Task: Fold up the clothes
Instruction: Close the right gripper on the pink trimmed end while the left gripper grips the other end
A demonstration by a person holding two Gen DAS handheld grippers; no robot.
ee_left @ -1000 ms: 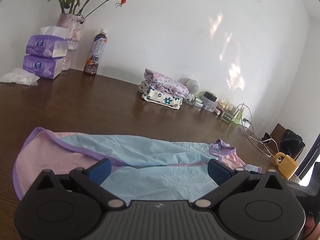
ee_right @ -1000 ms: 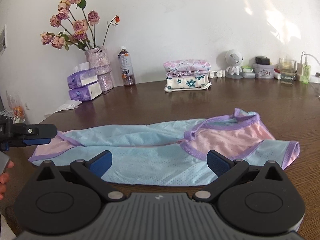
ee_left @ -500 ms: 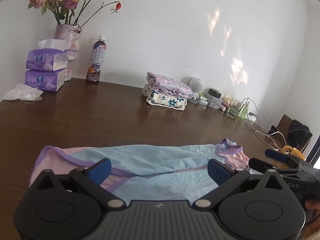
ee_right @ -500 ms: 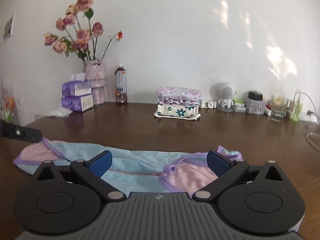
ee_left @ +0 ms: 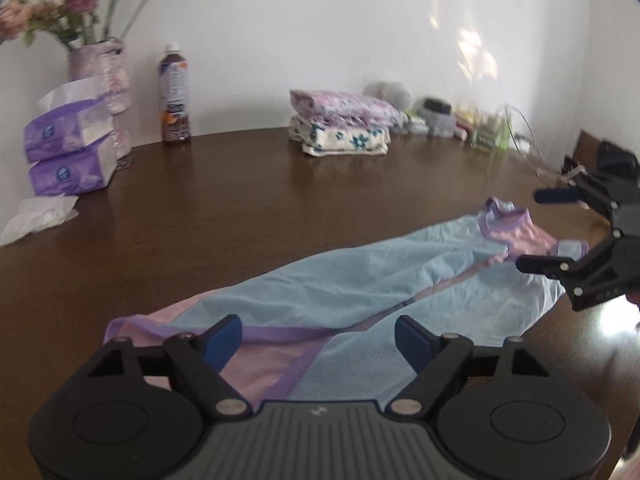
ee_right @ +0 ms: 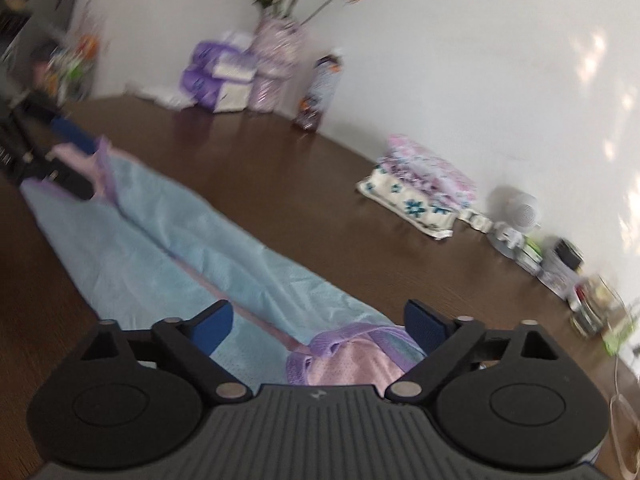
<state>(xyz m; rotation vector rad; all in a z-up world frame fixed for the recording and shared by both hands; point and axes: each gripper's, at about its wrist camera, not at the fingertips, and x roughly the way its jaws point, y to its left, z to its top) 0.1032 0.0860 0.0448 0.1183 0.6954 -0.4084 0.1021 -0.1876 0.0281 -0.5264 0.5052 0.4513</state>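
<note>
**On the brown table, both grippers wide apart over the stretched garment**

On the dark wooden table (ee_left: 280,200) a light blue garment (ee_left: 340,296) with pink panels and purple trim lies drawn out long and flat, one gripper at each end of it.

The left gripper (ee_left: 318,338) hangs just over the near end, its blue-padded fingers spread wide with nothing between them. Beneath the gap sits the pink panel with its purple border, beside blue mesh. Whether the pads brush the cloth cannot be told from here.

Far ahead and to its right, the right gripper (ee_left: 536,228) comes in at the garment's other end, jaws also spread wide, the pink and purple neck part lying near its lower finger. From its own camera the right gripper (ee_right: 318,326) shows the same: fingers apart, empty, the bunched purple-trimmed pink piece directly below the gap. Across the cloth from it, the left gripper (ee_right: 76,160) appears blurred at the far end, and its contact with the fabric is unclear.

Beyond both tools, along the wall, stand a stack of folded clothes (ee_left: 344,128), a drink bottle (ee_left: 174,94), purple tissue packs (ee_left: 68,148) and a vase of flowers (ee_left: 104,68).
</note>
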